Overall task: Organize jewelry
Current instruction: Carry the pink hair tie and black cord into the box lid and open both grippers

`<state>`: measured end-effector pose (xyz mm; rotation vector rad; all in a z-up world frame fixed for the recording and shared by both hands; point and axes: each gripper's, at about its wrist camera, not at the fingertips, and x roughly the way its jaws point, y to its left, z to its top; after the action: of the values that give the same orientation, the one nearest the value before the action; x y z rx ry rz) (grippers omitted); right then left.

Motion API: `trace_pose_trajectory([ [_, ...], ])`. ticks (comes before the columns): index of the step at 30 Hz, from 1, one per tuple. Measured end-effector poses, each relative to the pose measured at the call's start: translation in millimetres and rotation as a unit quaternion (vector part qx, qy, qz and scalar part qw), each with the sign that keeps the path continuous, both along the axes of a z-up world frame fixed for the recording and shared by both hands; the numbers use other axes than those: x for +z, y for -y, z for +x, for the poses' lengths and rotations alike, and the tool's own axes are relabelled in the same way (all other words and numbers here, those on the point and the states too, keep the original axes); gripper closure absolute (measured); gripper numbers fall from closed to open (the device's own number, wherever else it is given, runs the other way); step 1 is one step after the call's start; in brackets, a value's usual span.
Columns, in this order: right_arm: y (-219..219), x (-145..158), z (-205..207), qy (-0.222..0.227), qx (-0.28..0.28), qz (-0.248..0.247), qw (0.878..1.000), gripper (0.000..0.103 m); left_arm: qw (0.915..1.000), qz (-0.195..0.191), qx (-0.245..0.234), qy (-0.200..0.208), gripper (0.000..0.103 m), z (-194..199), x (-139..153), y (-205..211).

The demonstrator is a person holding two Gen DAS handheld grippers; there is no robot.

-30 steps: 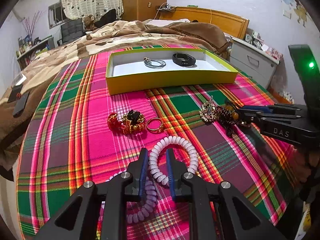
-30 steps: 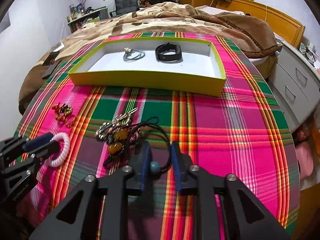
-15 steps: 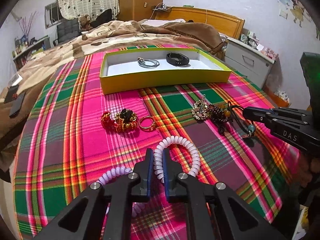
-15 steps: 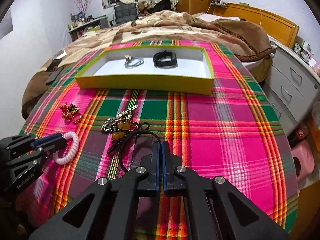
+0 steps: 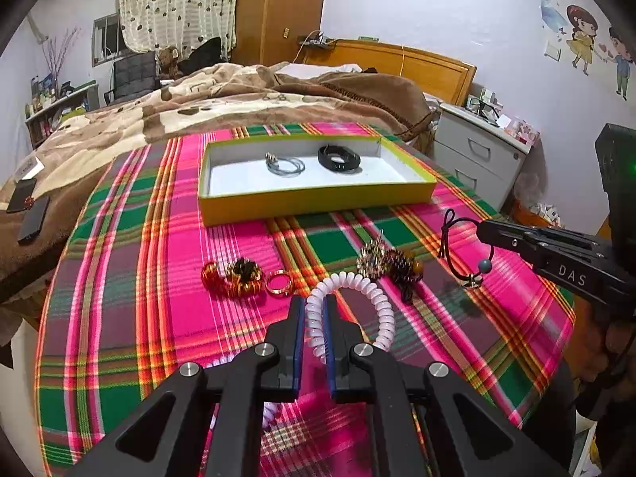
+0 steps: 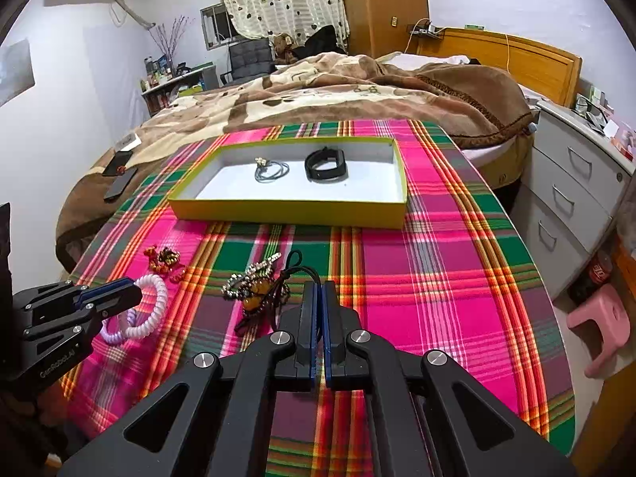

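Note:
My left gripper (image 5: 314, 303) is shut on a white spiral coil bracelet (image 5: 382, 303), and the loop curves up clear of the plaid cloth. A lilac coil (image 6: 109, 334) lies under it. Seen from the left wrist, my right gripper (image 5: 483, 231) is shut on a thin black cord (image 5: 448, 234) with a blue bead (image 5: 485, 265) hanging below. In its own view the right gripper (image 6: 318, 291) has its pads together over the cord (image 6: 295, 265). The yellow-green box (image 5: 318, 200) holds a grey cord ring (image 5: 284, 167) and a black band (image 5: 339, 158).
On the cloth lie a red-gold cluster (image 5: 234, 276), a gold ring (image 5: 278, 282) and a beaded amber pile (image 6: 254, 288). A bed with a brown blanket (image 5: 246, 95) is behind. Grey drawers (image 6: 572, 183) and a pink stool (image 6: 600, 324) stand right. Phones (image 5: 33, 218) lie left.
Both grippers went from open to shut, the left on the white coil, the right on the black cord. Both then rose, and the coil and cord came up with them.

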<state>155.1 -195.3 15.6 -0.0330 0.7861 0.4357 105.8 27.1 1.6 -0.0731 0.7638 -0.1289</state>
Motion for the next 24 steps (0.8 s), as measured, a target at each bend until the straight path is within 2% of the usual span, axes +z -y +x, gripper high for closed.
trace_pose_trajectory([
  [12, -7, 23, 24, 0.03, 0.008, 0.011, 0.999, 0.101, 0.9993, 0.011, 0.009, 0.034, 0.095, 33, 31, -12],
  [24, -14, 34, 92, 0.043, 0.0, 0.004, 0.999, 0.101, 0.9987, 0.018, 0.032, 0.034, 0.094, 105, 38, -44],
])
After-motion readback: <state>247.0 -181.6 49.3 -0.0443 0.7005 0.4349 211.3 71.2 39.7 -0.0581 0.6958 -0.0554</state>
